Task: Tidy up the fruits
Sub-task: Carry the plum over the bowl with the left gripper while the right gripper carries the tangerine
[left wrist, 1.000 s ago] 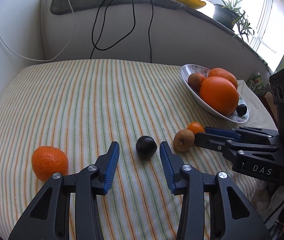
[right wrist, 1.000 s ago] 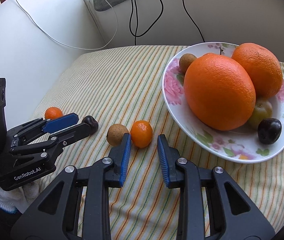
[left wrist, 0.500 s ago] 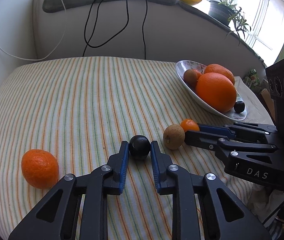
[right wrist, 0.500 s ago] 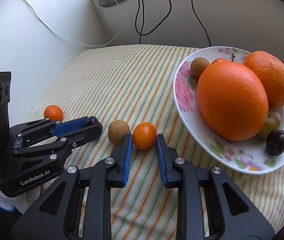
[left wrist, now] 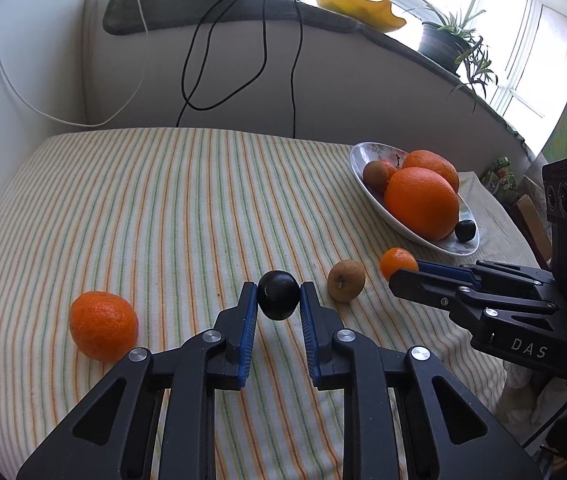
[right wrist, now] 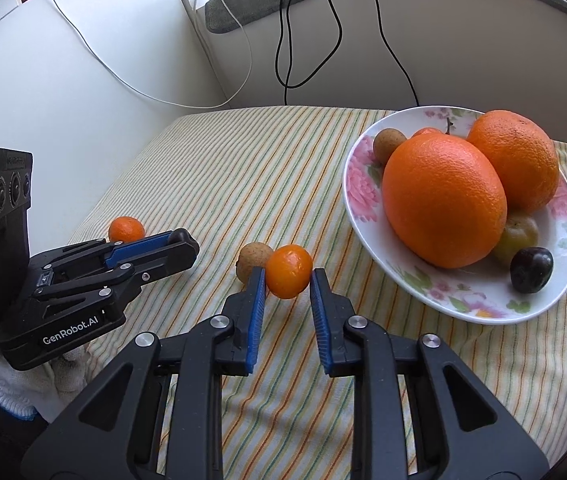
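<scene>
My left gripper [left wrist: 278, 298] is shut on a dark plum [left wrist: 278, 294] and holds it just above the striped cloth. My right gripper [right wrist: 287, 276] is shut on a small orange kumquat [right wrist: 288, 271], which also shows in the left wrist view [left wrist: 395, 262]. A brown round fruit [left wrist: 346, 280] lies on the cloth between the two grippers; in the right wrist view it [right wrist: 249, 258] sits just behind the kumquat. A mandarin [left wrist: 103, 325] lies on the cloth to the left. A flowered plate [right wrist: 363, 204] at the right holds two large oranges [right wrist: 443, 200], a brown fruit, a green fruit and a dark plum [right wrist: 531, 269].
The table is covered by a striped cloth [left wrist: 143, 208] and stands against a wall with hanging cables [left wrist: 219, 68]. A windowsill above holds a potted plant [left wrist: 443, 40] and a yellow dish. The table's right edge drops off past the plate.
Both grippers closed: the left on the dark plum, the right on the kumquat. Both fruits now sit at the fingertips, slightly raised.
</scene>
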Demonstrator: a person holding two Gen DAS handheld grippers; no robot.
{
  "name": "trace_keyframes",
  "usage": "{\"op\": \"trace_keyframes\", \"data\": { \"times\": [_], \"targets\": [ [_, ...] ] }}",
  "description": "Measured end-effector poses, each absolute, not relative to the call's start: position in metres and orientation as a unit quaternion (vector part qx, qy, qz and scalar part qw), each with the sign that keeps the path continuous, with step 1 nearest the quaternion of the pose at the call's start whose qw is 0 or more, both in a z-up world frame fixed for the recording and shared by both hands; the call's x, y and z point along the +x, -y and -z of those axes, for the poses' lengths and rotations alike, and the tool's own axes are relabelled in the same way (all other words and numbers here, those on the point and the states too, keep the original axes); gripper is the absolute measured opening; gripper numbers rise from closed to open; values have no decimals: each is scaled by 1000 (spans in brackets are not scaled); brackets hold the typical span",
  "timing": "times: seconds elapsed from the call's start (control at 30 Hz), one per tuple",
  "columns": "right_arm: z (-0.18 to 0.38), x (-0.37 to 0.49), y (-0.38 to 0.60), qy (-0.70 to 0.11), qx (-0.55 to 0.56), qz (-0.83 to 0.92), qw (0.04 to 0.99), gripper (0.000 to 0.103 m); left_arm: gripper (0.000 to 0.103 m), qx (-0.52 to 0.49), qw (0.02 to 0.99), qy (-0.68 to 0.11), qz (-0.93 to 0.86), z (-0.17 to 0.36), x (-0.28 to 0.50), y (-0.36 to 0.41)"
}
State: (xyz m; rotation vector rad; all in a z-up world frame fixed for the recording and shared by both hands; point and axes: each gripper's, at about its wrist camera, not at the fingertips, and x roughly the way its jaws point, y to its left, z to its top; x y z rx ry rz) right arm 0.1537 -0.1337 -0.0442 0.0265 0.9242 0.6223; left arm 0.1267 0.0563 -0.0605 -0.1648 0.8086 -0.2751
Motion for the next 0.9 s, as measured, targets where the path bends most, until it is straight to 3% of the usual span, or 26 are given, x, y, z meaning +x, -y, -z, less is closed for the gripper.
{"op": "trace_keyframes", "data": {
  "times": [0.9],
  "targets": [
    [-1, 127, 242, -387, 67, -254, 884, 23, 20, -63, 908, -366, 193, 30, 129, 11]
  ]
}}
